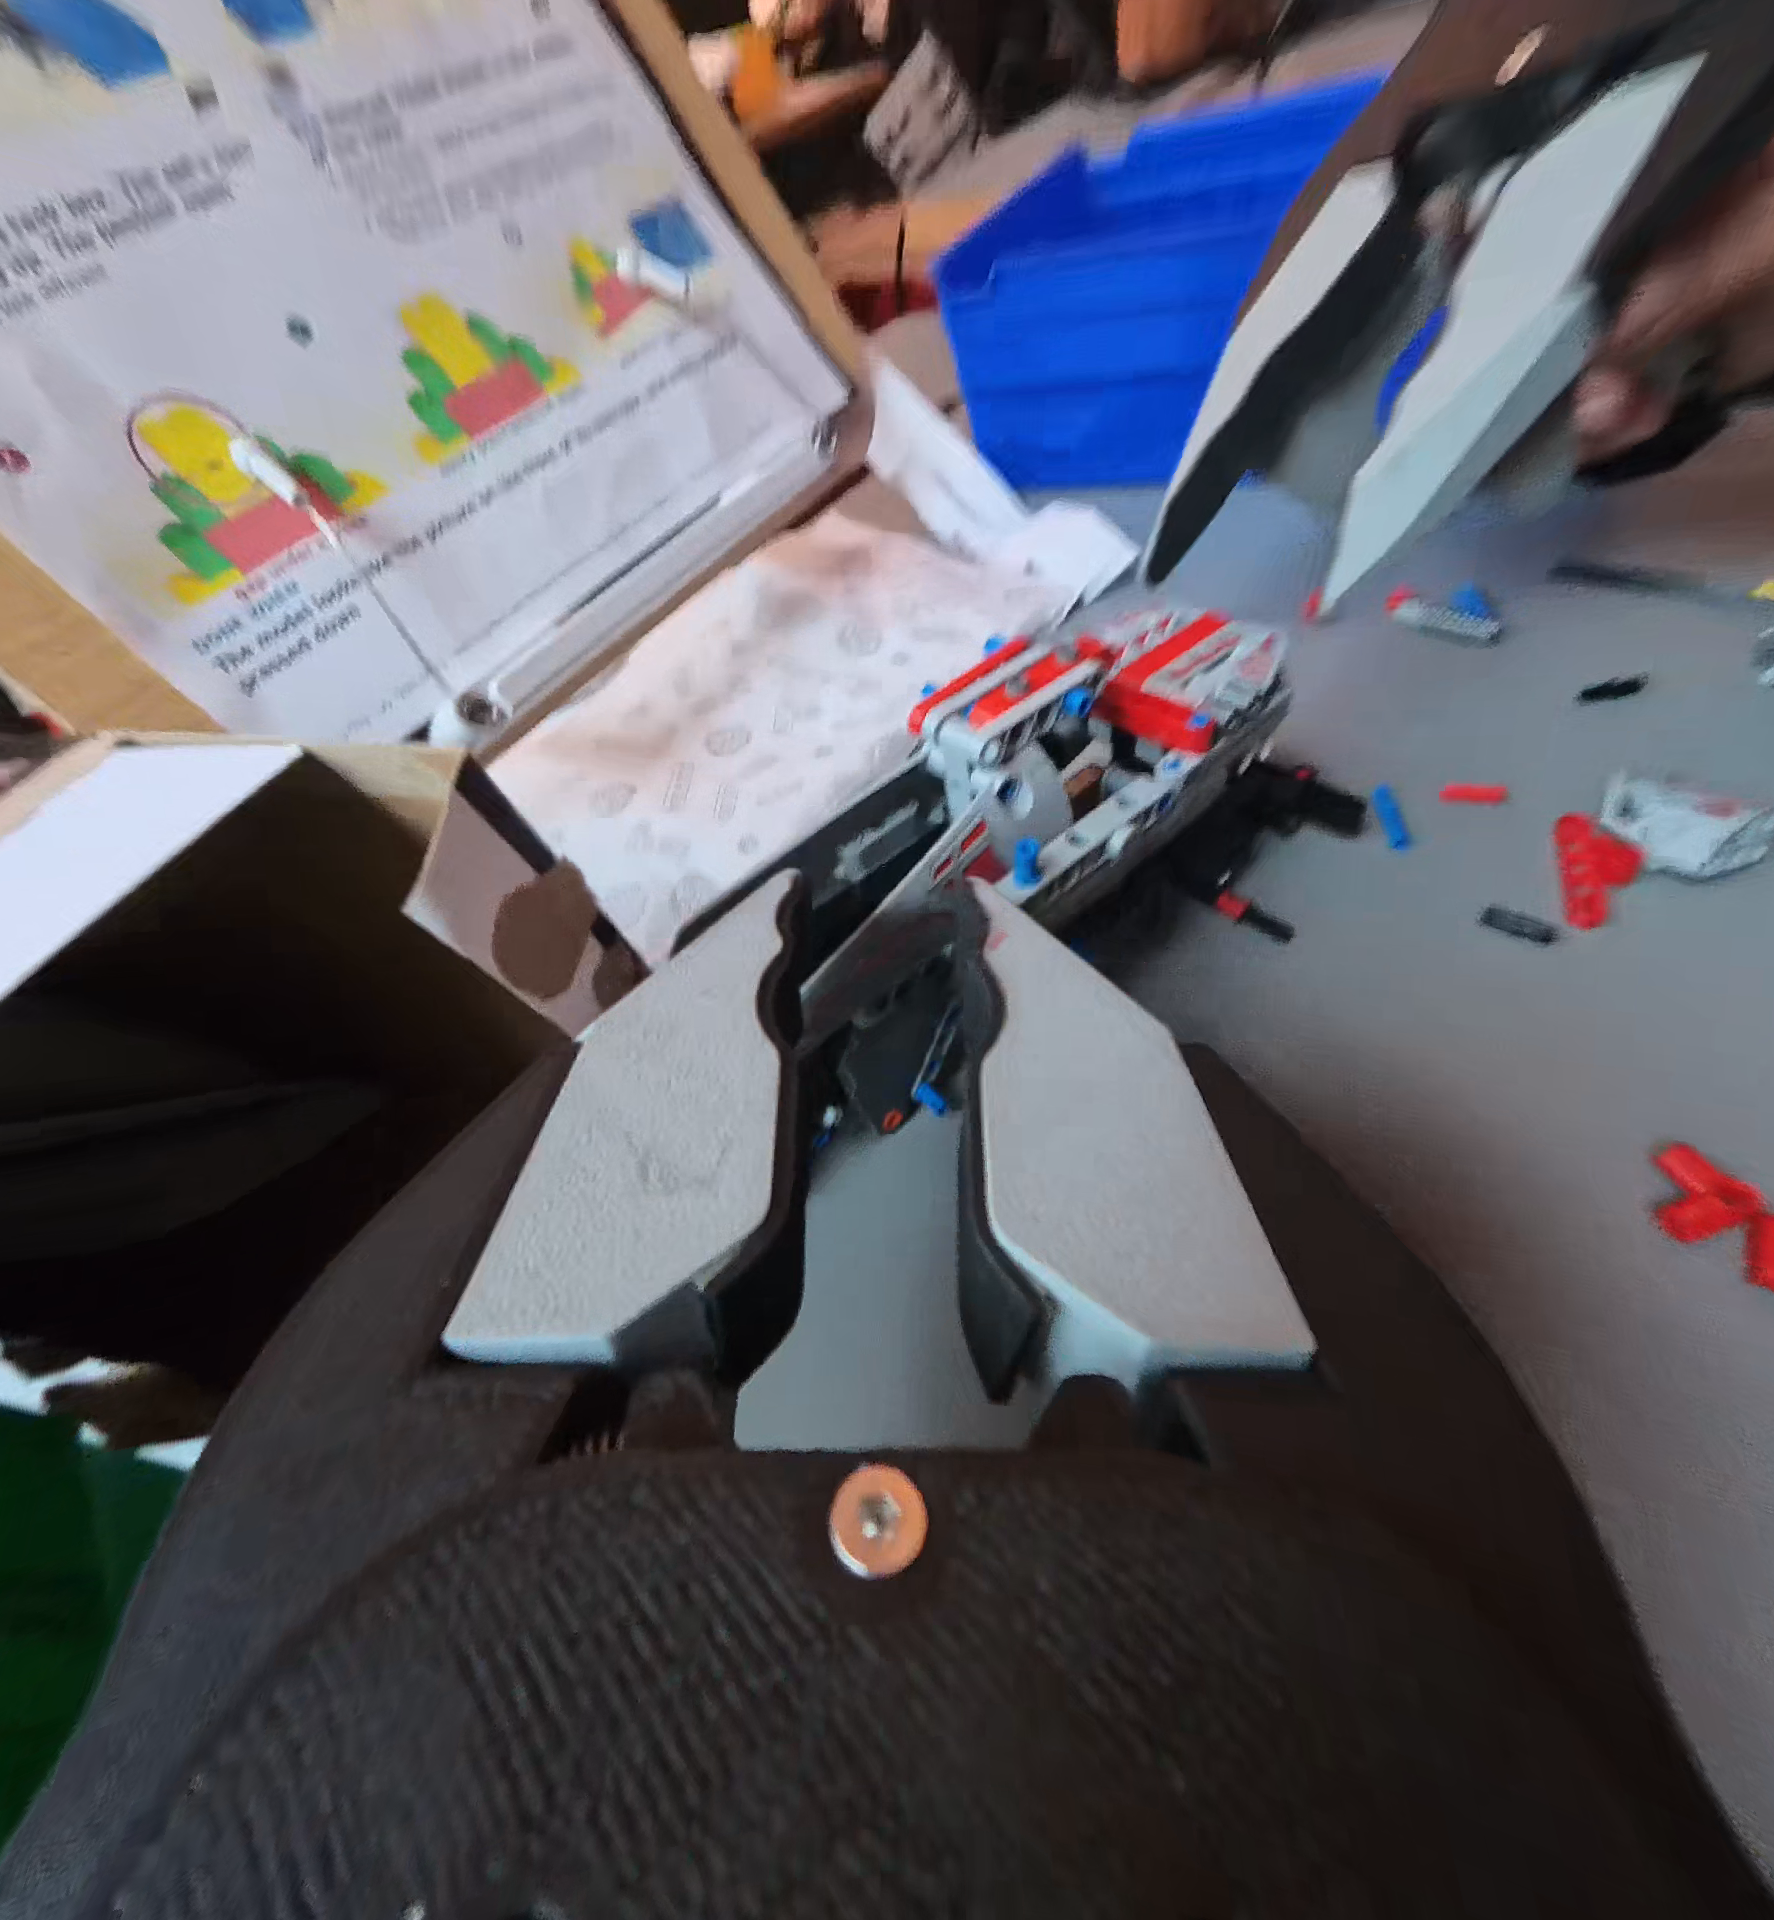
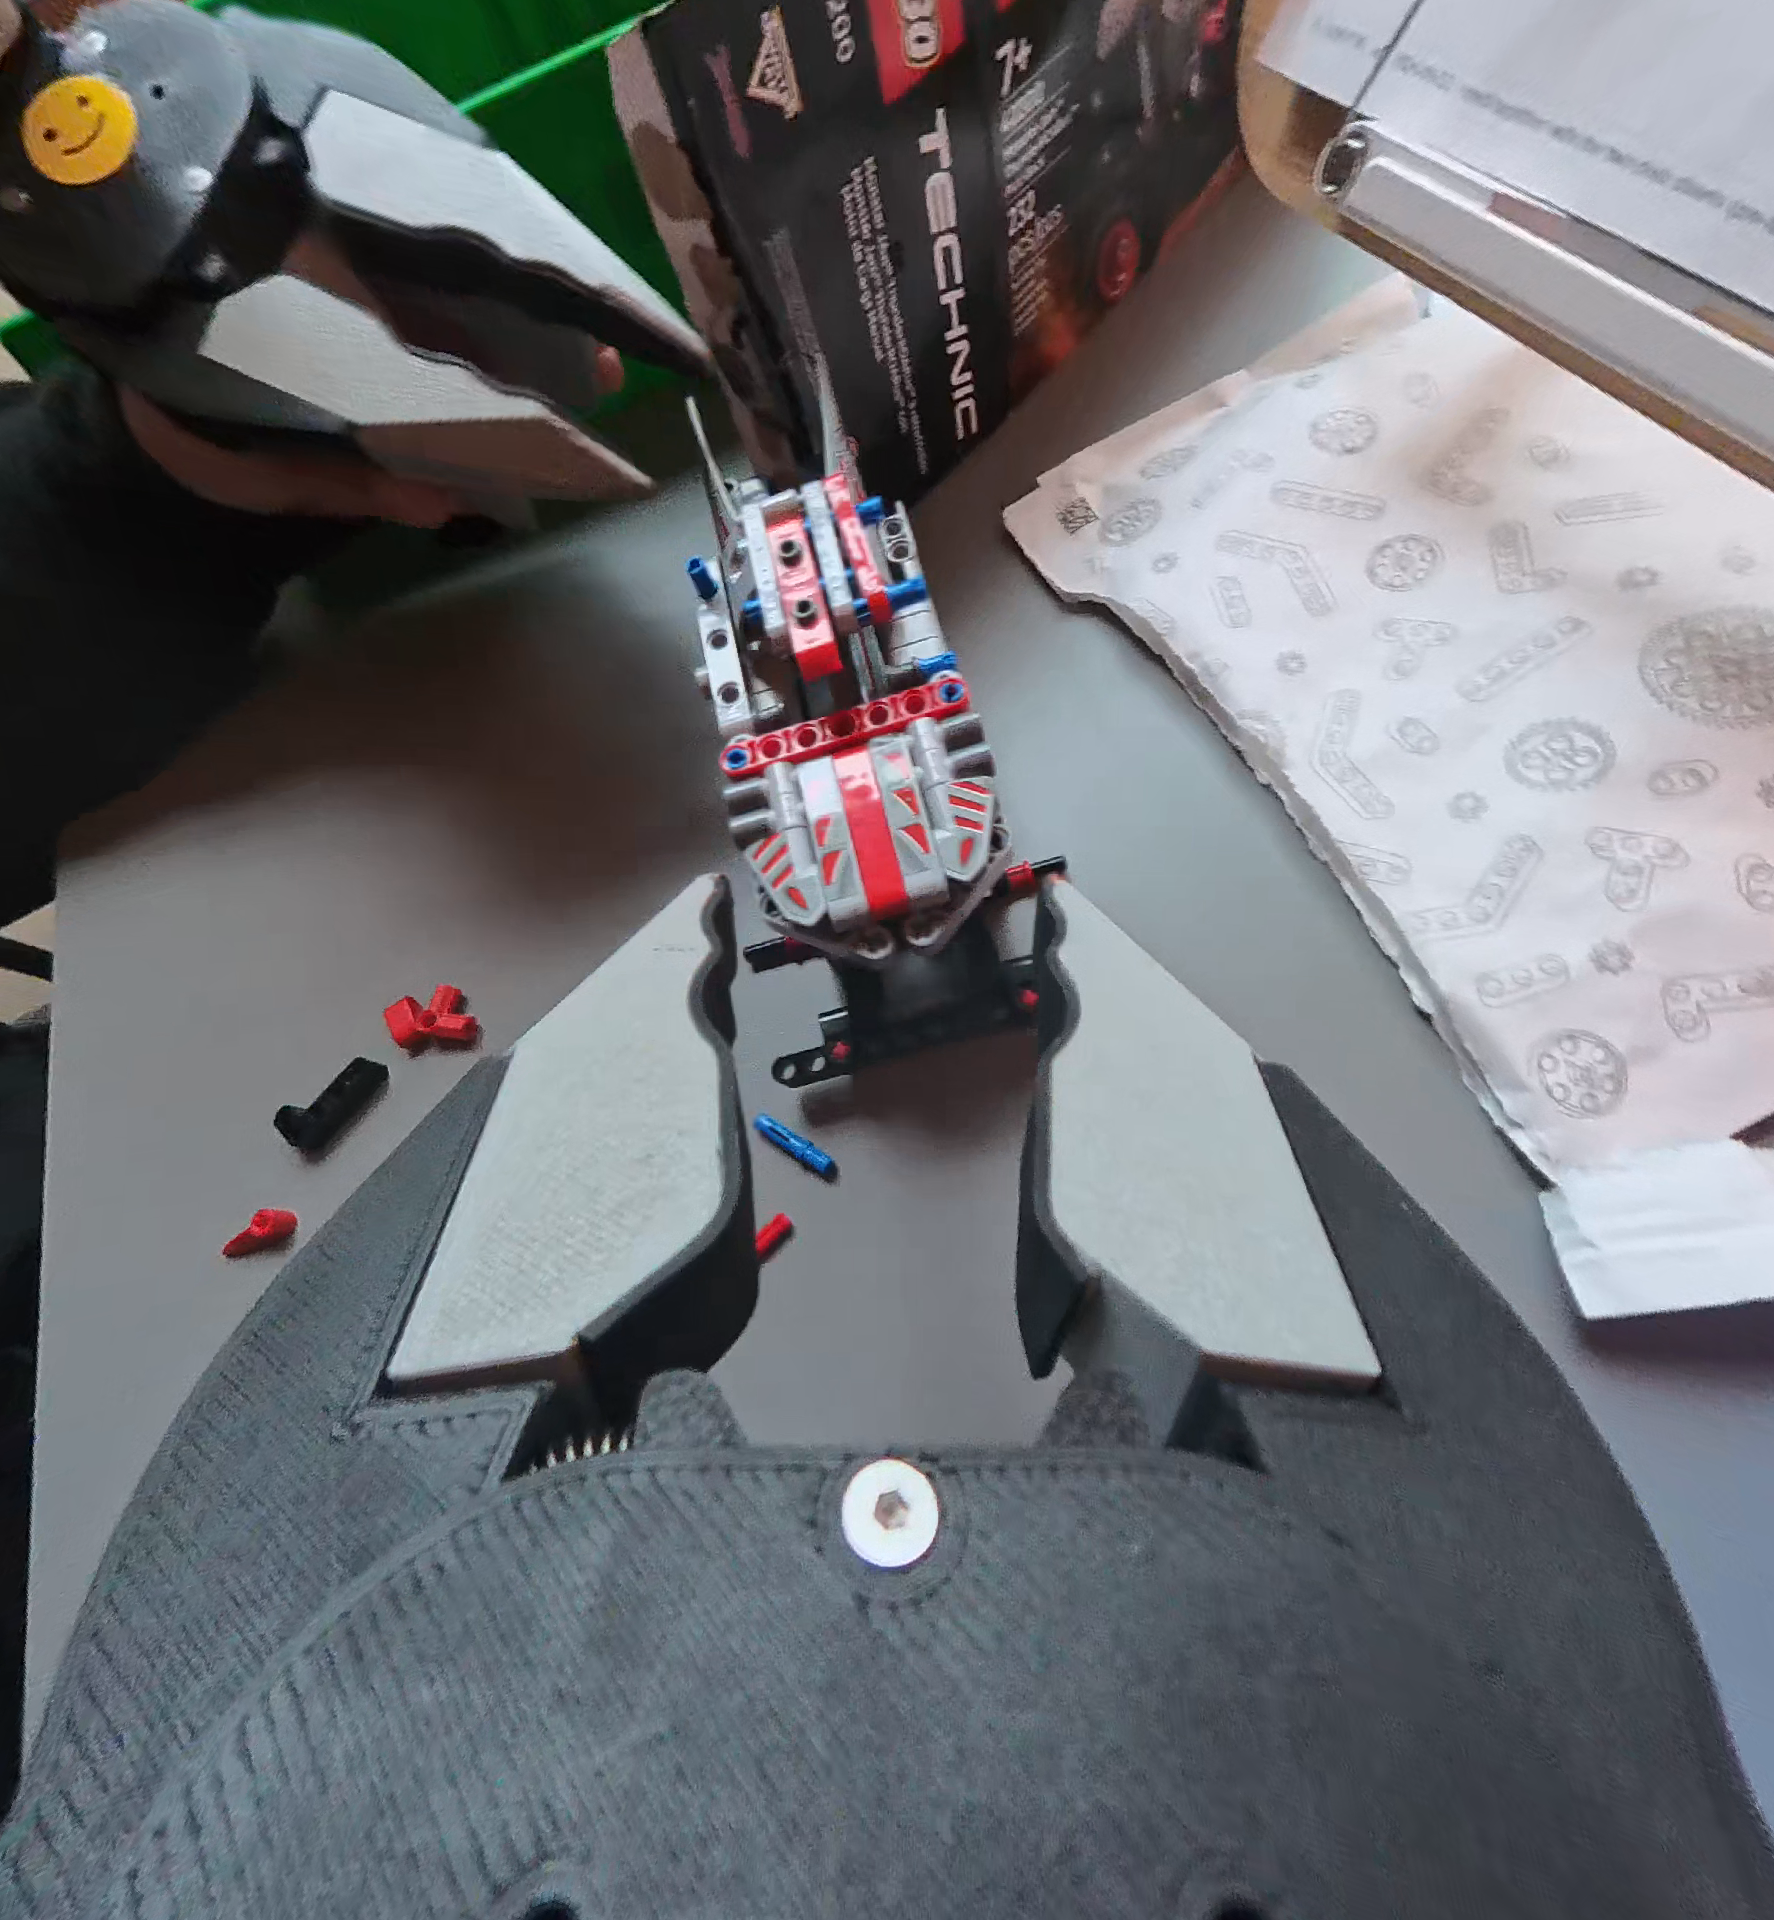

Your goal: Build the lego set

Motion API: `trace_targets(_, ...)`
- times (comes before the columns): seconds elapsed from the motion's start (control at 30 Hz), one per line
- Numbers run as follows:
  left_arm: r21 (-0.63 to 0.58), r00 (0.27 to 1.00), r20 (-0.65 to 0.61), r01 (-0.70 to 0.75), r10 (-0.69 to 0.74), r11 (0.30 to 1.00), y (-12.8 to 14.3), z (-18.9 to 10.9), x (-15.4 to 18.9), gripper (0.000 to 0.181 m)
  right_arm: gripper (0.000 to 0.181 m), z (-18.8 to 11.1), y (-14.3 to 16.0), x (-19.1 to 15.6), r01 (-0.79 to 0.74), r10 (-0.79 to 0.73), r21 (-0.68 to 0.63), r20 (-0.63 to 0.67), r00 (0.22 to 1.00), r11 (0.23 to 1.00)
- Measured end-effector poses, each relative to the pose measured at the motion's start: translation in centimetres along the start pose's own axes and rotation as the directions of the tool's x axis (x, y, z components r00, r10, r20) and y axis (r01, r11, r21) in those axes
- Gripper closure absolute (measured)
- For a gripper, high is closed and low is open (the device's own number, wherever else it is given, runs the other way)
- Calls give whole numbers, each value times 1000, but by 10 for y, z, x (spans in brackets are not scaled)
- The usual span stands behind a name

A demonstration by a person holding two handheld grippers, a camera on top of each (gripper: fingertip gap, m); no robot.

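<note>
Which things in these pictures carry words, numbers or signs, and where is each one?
I do not copy the writing out; these things bear it.
Black box: white and red print, legible, standing upright.
Instruction sheet: lines of print, blurred.
Left gripper: a label band, cut off, and a yellow smiley sticker.
Paper bag: a small code square, too small.

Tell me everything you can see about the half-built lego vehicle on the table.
The half-built lego vehicle is a long, narrow plastic chassis: grey beams, red panels and a red holed crossbeam, blue pins, black frame at its near end. It lies flat on the grey table, no wheels visible. The right hand-held gripper, open, straddles its black end; whether it touches is unclear. The set's box stands just behind.
</note>
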State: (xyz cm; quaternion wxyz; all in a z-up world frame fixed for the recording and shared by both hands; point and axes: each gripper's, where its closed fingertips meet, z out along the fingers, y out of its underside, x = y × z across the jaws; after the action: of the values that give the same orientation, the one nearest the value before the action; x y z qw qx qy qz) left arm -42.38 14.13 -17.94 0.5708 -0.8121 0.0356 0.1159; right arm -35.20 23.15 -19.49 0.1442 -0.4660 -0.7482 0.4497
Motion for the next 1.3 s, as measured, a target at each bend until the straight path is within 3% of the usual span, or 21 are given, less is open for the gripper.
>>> trace_targets(0.07,-89,999,19,-30,32,996,16,5,-2,155,125,6,5,-2,11,-11,-30,-1,1000,999)
trace_targets(0.17,-92,999,18,-35,37,995,17,5,-1,158,128,12,13,2,36,-39,-81,-40,998,996)
trace_targets(0.33,-58,991,-131,14,-22,998,10,1,17,171,135,9,14,7,10,-13,-65,-45,999,998)
trace_targets(0.6,-42,942,-331,52,-63,998,2,-6,48,179,132,1,8,13,33,-36,-40,-96,995,999)
trace_targets(0.77,-43,940,-335,62,-73,997,3,-6,47,180,133,-5,-7,11,82,-76,45,-111,991,996)
trace_targets(1.3,-25,927,-356,115,-116,993,1,-2,52,180,137,8,-15,-5,212,-202,67,-133,970,975)
